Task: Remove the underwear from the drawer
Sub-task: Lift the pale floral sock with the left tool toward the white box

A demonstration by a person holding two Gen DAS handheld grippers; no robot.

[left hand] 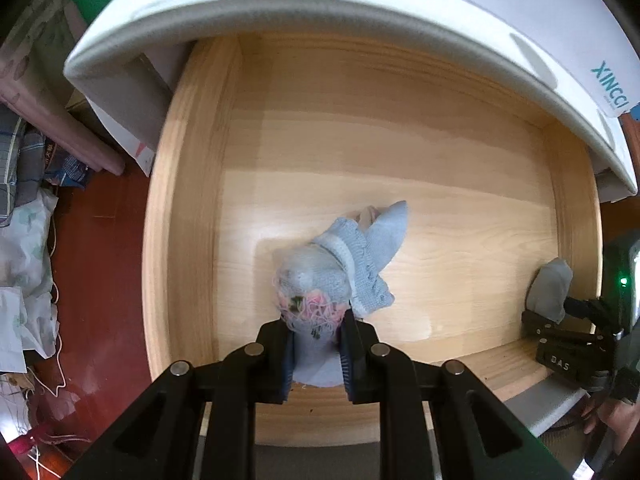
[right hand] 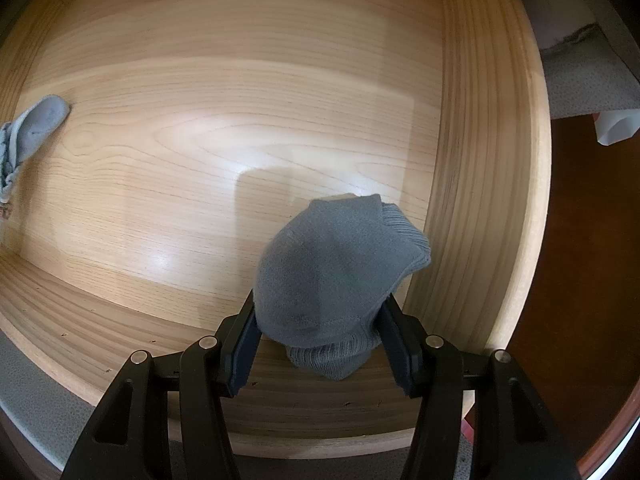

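- The wooden drawer [left hand: 188, 208] stands pulled out beneath a white cabinet top [left hand: 360, 8]; its floor is bare apart from 2 small knitted garments.
- The left gripper [left hand: 316, 344] points down into the drawer, its jaws clenched on a pale blue knitted piece [left hand: 340, 260] with pink thread at the pinched end; the rest of the cloth hangs out ahead of the fingers over the middle of the drawer floor.
- The right gripper [right hand: 320, 344] sits near the drawer's right wall, its 2 pads pressed against the sides of a darker grey-blue knitted piece [right hand: 336, 272], which bulges up between them.
- Step in hand, as I judge it: both garments are grasped but both are inside the drawer.
- Next move calls for raising each hand straight up until the hanging cloth clears the front wall, then carrying it outward without snagging the rim.
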